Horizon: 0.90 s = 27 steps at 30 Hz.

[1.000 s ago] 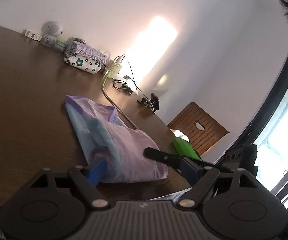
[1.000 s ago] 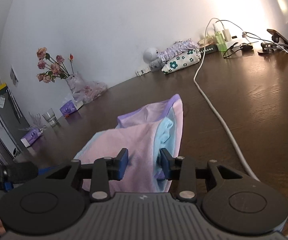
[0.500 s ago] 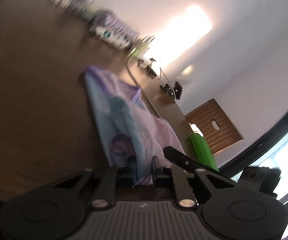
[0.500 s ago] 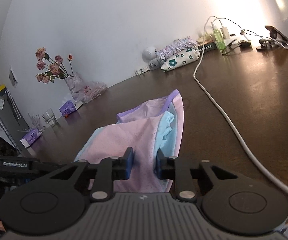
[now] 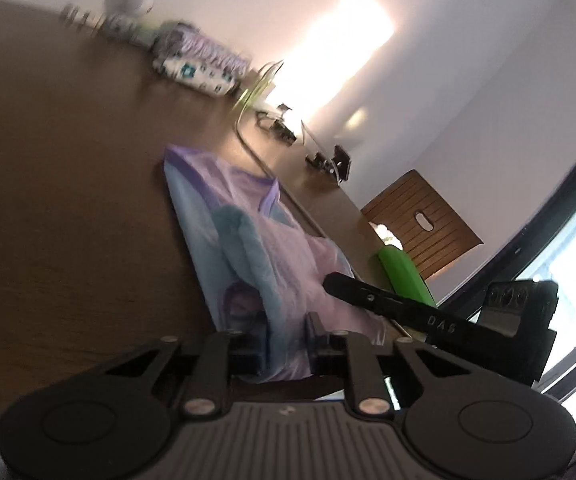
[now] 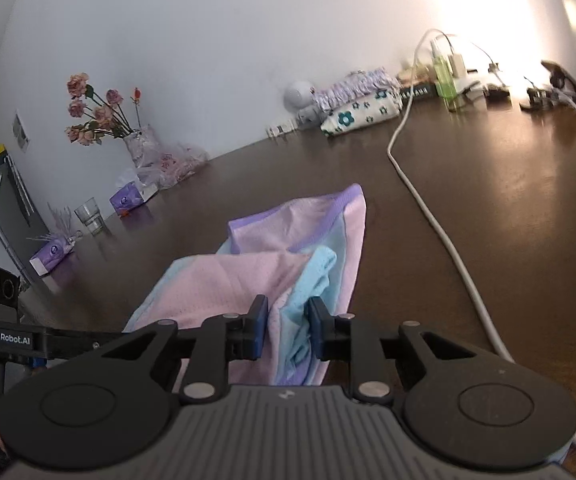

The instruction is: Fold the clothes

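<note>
A pink, lilac and light-blue garment lies partly folded on the dark wooden table. It also shows in the right wrist view. My left gripper is shut on the garment's near edge, with cloth pinched between the pads. My right gripper is shut on the near edge at the other corner, over blue and pink layers. The right gripper's body reaches in from the right in the left wrist view. The left gripper's body shows at the left in the right wrist view.
A white cable runs along the table right of the garment. Folded clothes, a green bottle, chargers and a phone stand line the far wall. Flowers and a glass stand far left. A wooden chair and a green object are at the right.
Both grippers have closed from open onto the garment's near edge. The left gripper's view has swung and tilted, and the near edge has lifted a little.
</note>
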Each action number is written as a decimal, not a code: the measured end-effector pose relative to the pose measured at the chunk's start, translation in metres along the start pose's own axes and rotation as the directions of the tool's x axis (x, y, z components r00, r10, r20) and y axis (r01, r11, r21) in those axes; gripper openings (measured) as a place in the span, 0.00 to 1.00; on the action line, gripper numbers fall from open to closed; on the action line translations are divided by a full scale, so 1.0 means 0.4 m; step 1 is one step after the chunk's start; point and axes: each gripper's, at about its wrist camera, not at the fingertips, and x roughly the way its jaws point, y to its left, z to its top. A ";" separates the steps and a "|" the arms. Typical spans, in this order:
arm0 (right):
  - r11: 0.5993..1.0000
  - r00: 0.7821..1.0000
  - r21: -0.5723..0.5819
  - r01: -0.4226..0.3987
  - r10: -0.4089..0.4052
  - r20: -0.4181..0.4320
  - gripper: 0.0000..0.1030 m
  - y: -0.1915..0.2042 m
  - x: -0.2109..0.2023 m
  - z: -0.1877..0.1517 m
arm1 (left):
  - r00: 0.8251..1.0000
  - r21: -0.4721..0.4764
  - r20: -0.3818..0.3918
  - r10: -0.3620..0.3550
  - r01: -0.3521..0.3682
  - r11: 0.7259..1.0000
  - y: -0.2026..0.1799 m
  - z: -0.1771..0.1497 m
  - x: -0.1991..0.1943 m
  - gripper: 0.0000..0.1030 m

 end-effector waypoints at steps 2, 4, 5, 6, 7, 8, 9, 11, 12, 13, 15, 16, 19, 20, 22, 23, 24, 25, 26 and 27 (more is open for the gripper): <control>1.000 1.000 0.014 -0.009 0.009 0.016 0.22 -0.010 -0.001 0.011 | 1.000 -0.004 0.020 0.012 -0.012 1.000 0.011 0.019 -0.016 0.64; 0.999 1.000 0.029 -0.024 0.024 0.008 0.22 -0.020 0.012 0.019 | 0.998 -0.026 0.059 0.015 -0.013 1.000 0.027 0.046 -0.020 0.70; 0.999 0.999 0.037 -0.034 0.034 -0.007 0.22 -0.025 0.025 0.021 | 0.997 -0.033 0.071 0.022 -0.019 0.999 0.031 0.056 -0.013 0.69; 0.998 0.999 0.045 -0.043 0.044 -0.021 0.21 -0.029 0.038 0.023 | 0.996 -0.047 0.079 0.042 -0.038 0.998 0.033 0.066 0.001 0.59; 0.998 0.999 0.042 -0.042 0.042 -0.016 0.16 -0.026 0.040 0.020 | 0.995 -0.056 0.080 0.061 -0.057 0.997 0.033 0.072 0.015 0.49; 0.998 0.999 0.040 -0.040 0.040 -0.011 0.14 -0.022 0.043 0.018 | 0.994 -0.054 0.069 0.079 -0.075 0.996 0.029 0.073 0.030 0.31; 0.999 0.999 0.037 -0.039 0.039 -0.006 0.09 -0.018 0.045 0.015 | 0.994 -0.050 0.062 0.090 -0.087 0.995 0.026 0.071 0.041 0.22; 0.998 0.998 0.025 -0.061 0.060 0.020 0.08 -0.005 0.033 0.017 | 0.994 -0.036 0.062 0.089 -0.087 0.996 0.023 0.060 0.044 0.09; 0.997 0.998 0.024 -0.067 0.067 0.022 0.08 -0.004 0.033 0.017 | 0.994 -0.027 0.067 0.091 -0.089 0.996 0.019 0.054 0.043 0.07; 0.997 0.997 0.023 -0.074 0.073 0.024 0.08 -0.003 0.032 0.017 | 0.992 -0.015 0.081 0.098 -0.097 0.995 0.011 0.050 0.037 0.06; 0.998 0.998 0.026 -0.065 0.065 0.000 0.08 -0.008 0.044 0.014 | 0.988 0.008 0.103 0.115 -0.116 0.993 -0.004 0.041 0.027 0.06; 0.998 0.998 0.028 -0.061 0.061 -0.011 0.09 -0.010 0.050 0.013 | 0.987 0.021 0.098 0.131 -0.133 0.991 -0.010 0.037 0.029 0.06; 0.999 0.999 0.021 -0.038 0.038 -0.021 0.16 -0.018 0.055 0.017 | 0.981 0.056 0.090 0.173 -0.179 0.982 -0.025 0.026 0.033 0.07; 0.999 1.000 0.011 -0.030 0.030 0.000 0.18 -0.018 0.044 0.026 | 0.979 0.057 0.097 0.177 -0.183 0.981 -0.028 0.030 0.028 0.12; 1.000 0.999 -0.010 -0.014 0.015 0.043 0.22 -0.017 0.023 0.045 | 0.977 0.057 0.121 0.173 -0.181 0.982 -0.025 0.048 0.014 0.21; 1.000 0.998 -0.020 -0.006 0.007 0.064 0.22 -0.017 0.012 0.055 | 0.975 0.062 0.138 0.175 -0.185 0.981 -0.022 0.062 0.005 0.30; 1.000 0.996 -0.030 0.004 -0.001 0.085 0.23 -0.016 0.002 0.065 | 0.969 0.065 0.155 0.194 -0.206 0.976 -0.018 0.081 -0.002 0.39; 0.999 0.995 -0.038 0.027 -0.024 0.098 0.24 -0.015 0.006 0.086 | 0.961 0.064 0.168 0.219 -0.233 0.970 -0.014 0.104 -0.003 0.45; 0.998 0.993 -0.045 0.051 -0.046 0.110 0.26 -0.014 0.009 0.107 | 0.950 0.059 0.174 0.258 -0.271 0.961 -0.007 0.132 0.008 0.55; 0.996 0.991 -0.042 0.075 -0.070 0.113 0.36 -0.017 0.017 0.129 | 0.940 0.061 0.173 0.294 -0.308 0.949 0.000 0.159 0.023 0.58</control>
